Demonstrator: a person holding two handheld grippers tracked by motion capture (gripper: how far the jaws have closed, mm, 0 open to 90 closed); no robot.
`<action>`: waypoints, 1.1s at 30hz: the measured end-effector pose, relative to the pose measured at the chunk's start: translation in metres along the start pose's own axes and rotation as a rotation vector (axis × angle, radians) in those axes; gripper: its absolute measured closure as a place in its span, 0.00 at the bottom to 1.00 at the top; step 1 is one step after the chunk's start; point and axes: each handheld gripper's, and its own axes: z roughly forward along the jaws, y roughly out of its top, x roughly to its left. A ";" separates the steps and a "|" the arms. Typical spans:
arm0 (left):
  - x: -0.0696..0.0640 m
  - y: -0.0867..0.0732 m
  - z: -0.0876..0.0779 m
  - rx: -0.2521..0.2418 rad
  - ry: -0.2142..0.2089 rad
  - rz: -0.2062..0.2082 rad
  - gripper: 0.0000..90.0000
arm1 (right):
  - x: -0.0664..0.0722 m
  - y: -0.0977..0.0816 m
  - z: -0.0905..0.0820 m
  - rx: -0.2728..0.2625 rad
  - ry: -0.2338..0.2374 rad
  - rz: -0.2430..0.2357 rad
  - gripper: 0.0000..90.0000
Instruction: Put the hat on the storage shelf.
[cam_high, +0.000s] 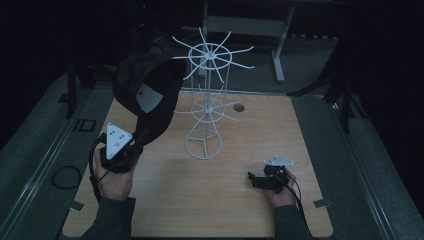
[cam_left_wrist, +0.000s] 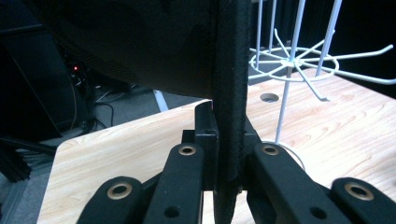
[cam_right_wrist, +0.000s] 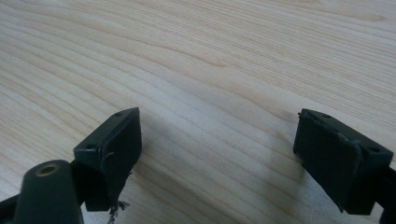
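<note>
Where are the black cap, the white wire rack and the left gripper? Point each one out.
black cap (cam_high: 142, 90), high view, on its dark inner side beside the white label.
white wire rack (cam_high: 212, 55), high view, on the hub of its top ring of hooks.
left gripper (cam_left_wrist: 229, 140), left gripper view, midway between its fingertips, on the clamped brim.

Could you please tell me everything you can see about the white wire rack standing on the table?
The wire rack is white, apparently thin coated metal. A round ring base rests on the wooden table, with upright rods rising to two tiers, each a ring with curved hooks radiating outward like spokes. It stands upright near the table's middle, toward the far edge. Its hooks look empty. The black cap, gripped in the left gripper, overlaps its upper hooks in the high view; whether they touch is unclear.
</note>
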 end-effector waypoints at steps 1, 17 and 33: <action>-0.001 0.000 0.000 0.003 0.001 0.006 0.96 | 0.000 0.000 0.000 0.000 0.000 0.001 0.17; -0.014 -0.005 0.015 0.061 -0.020 0.068 0.96 | 0.000 0.000 0.000 0.000 0.001 0.000 0.17; -0.013 -0.006 0.018 0.060 -0.043 0.044 0.65 | 0.000 0.000 0.000 0.001 0.001 -0.002 0.17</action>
